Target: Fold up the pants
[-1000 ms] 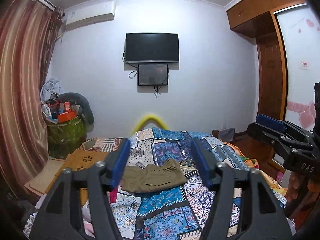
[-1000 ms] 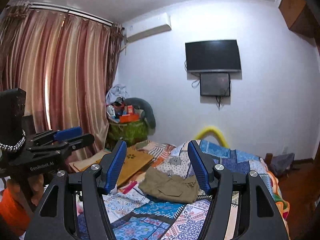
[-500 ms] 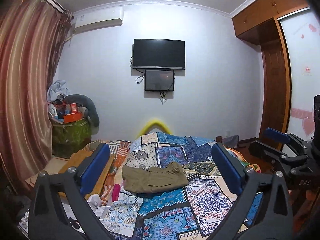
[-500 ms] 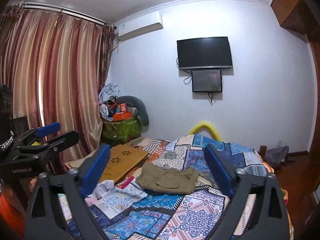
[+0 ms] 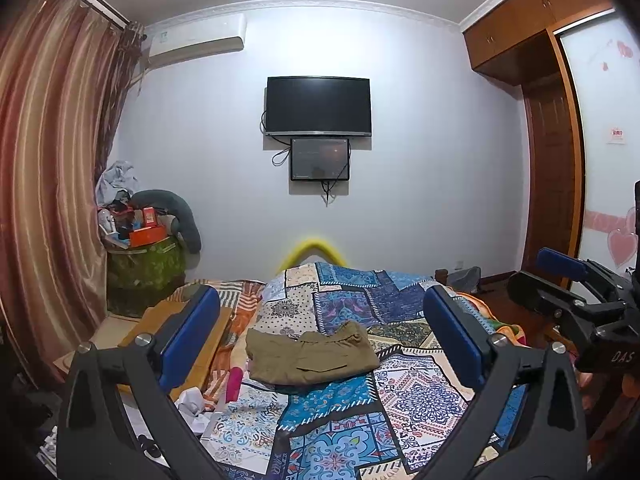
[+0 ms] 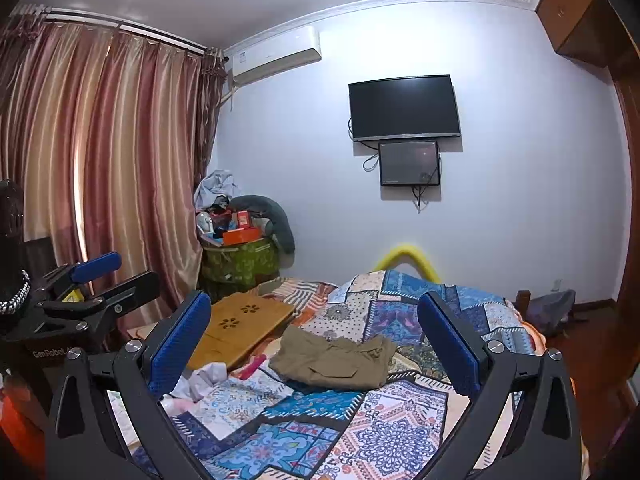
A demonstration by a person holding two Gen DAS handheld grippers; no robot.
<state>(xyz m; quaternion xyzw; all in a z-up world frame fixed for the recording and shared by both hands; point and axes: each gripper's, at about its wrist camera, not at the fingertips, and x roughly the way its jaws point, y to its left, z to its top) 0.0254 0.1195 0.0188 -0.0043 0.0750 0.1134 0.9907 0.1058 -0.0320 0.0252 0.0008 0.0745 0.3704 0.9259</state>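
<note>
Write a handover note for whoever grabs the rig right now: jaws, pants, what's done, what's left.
Left gripper: jaws wide open, empty, held above the near end of the bed, not touching anything.
Right gripper: the same, open and empty, beside the left one.
Pants: olive, lying in a compact folded bundle on the patchwork quilt, mid-bed, apart from both grippers.
Done: the pants look folded and released.
Left: probably nothing but a check; the top edge looks a little rumpled, so tidy it if a neater fold is wanted.
</note>
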